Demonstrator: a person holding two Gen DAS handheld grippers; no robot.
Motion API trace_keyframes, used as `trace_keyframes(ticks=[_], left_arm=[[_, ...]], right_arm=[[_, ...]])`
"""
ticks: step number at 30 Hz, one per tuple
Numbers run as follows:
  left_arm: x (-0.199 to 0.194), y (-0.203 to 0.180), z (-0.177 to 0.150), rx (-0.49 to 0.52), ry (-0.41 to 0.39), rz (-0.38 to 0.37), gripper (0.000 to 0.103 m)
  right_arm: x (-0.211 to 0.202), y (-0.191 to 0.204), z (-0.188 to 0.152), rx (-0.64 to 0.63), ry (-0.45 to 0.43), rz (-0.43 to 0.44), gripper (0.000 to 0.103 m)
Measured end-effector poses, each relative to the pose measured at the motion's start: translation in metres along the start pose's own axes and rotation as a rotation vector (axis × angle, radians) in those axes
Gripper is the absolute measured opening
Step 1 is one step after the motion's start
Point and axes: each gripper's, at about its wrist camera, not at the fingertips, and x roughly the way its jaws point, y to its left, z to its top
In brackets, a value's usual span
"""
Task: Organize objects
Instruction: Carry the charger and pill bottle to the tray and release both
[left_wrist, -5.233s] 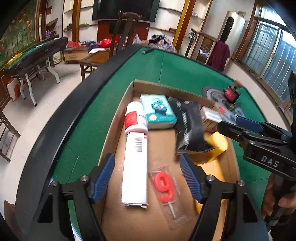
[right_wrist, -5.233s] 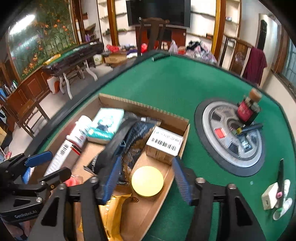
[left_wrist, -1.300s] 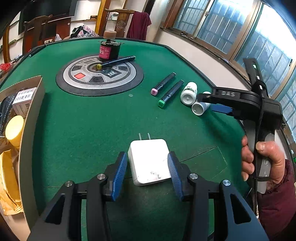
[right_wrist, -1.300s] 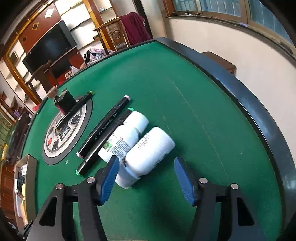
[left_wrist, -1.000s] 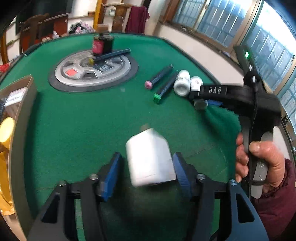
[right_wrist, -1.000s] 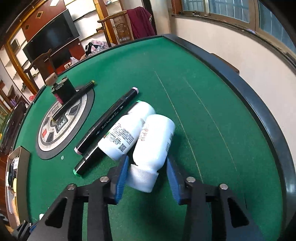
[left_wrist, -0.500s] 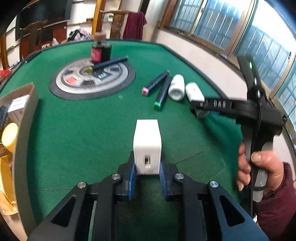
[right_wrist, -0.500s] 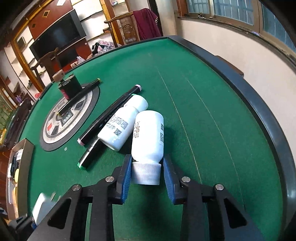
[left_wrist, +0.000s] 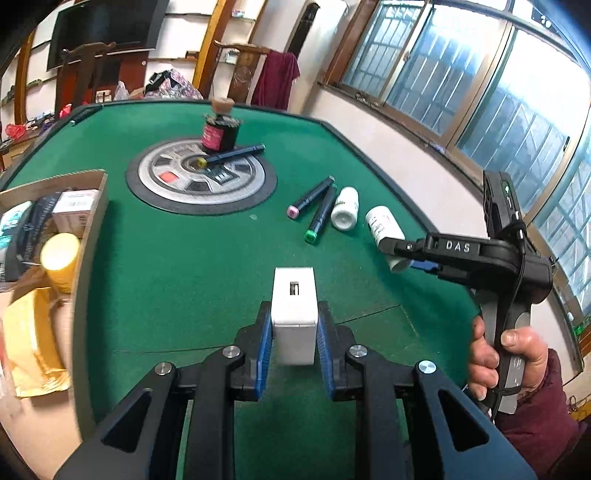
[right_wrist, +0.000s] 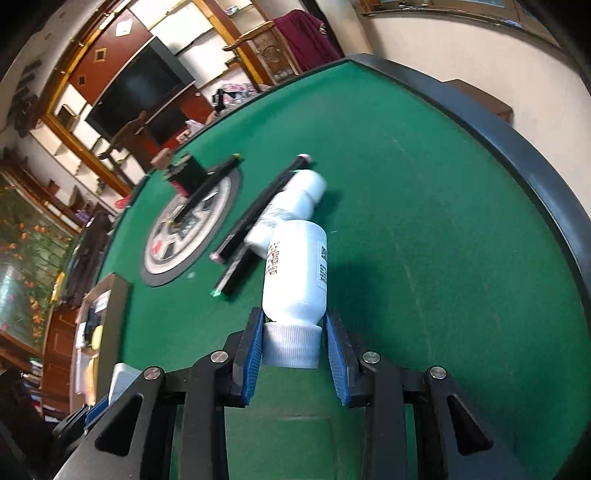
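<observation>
I read "DAS" in white on my right gripper (left_wrist: 406, 254), clamped on the ribbed cap of a smooth white bottle (right_wrist: 295, 273) with a printed label. My left gripper (left_wrist: 294, 332) pinches a boxy white charger (left_wrist: 294, 314), both above the green felt table (left_wrist: 184, 258).

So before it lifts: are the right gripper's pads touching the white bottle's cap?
Touching. The right wrist view shows the right gripper with both blue pads against the white bottle at its ribbed cap.
</observation>
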Motion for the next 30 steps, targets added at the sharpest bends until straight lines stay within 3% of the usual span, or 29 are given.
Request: trace_keyframes(ticks=[8, 13, 22, 30], left_arm=[[-0.039, 0.019, 0.0, -0.051, -0.069, 0.004, 0.022], [-0.075, 0.044, -0.004, -0.1, -0.118, 0.044, 0.022], [-0.136, 0.111, -0.023, -0.201, -0.173, 0.203, 0.022], [-0.151, 0.168, -0.033, -0.269, -0.146, 0.29, 0.022]], right_arm=[[-0.003, 0.051, -0.012, -0.096, 0.017, 0.059, 0.035], [-0.001, 0.098, -0.023, -0.19, 0.042, 0.114, 0.035], [0.024, 0.192, -0.047, -0.339, 0.122, 0.235, 0.035], [0.062, 0.27, -0.08, -0.462, 0.215, 0.301, 0.036]])
